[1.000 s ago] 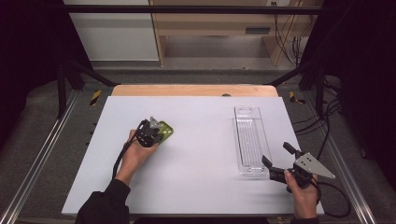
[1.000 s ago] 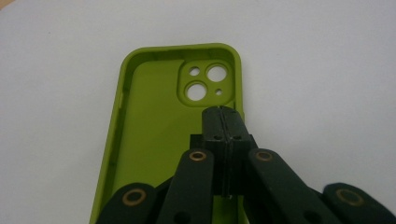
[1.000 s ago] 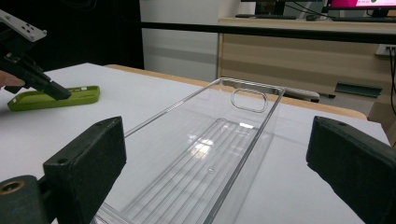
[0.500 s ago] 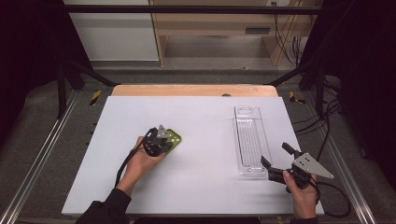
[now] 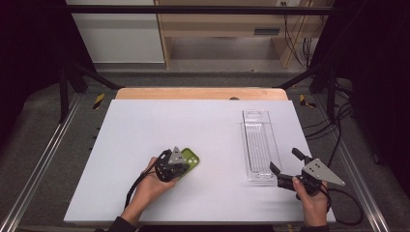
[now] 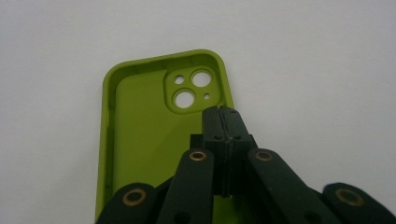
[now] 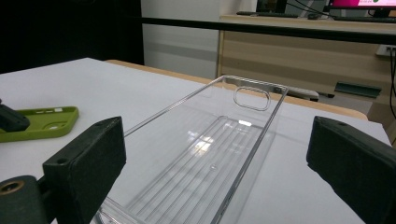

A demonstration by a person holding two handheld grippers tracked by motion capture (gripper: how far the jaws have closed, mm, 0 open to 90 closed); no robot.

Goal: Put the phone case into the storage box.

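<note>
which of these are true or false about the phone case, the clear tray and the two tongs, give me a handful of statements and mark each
1. The green phone case lies with its open inside facing up. True.
2. The left tongs are wide open above the case. False: the jaws are pressed together, over the case's edge beside the camera cutout.
3. The clear tray holds the phone case. False: the tray is empty, and the case lies on the white table well to its left.
4. The right tongs are open, facing the tray's near end. True.
5. The tray stands on its end. False: it lies flat on the table, long side running away from the person.
</note>
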